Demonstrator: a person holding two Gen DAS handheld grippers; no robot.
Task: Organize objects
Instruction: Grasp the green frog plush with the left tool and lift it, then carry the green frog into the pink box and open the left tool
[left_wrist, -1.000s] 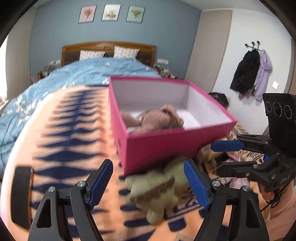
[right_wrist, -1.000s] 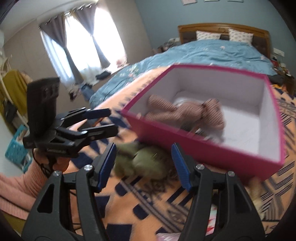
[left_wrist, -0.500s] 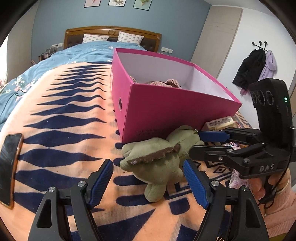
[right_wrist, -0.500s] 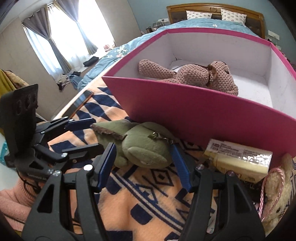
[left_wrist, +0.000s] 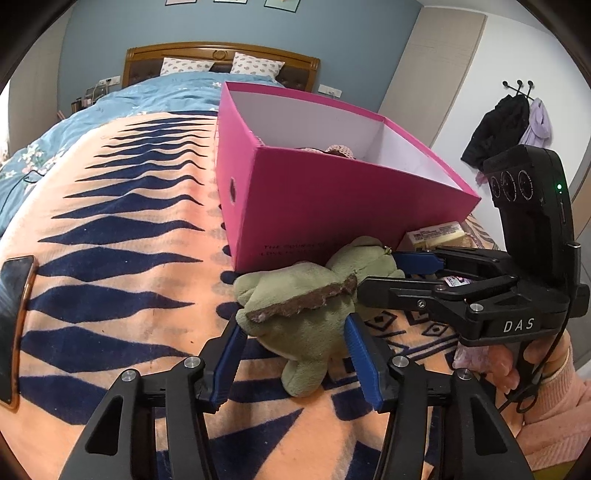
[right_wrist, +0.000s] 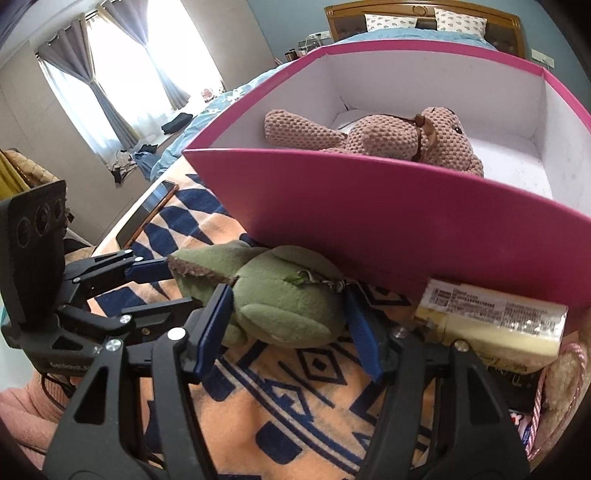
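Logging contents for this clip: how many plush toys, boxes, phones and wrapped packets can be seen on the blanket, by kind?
Plush toys: 2, the green plush dinosaur outside the box and the brown knitted teddy bear inside it
Boxes: 1, the pink box
Phones: 1, the smartphone
Wrapped packets: 1, the yellow packet
Total: 5

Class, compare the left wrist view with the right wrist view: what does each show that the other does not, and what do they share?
Only the left wrist view shows the coats on wall hooks and the round hole in the box's end wall. Only the right wrist view shows the window with curtains and the whole brown knitted bear lying inside the box. Both show the pink box, the green plush toy in front of it, straddled by the open left tongs and right tongs, and the phone.
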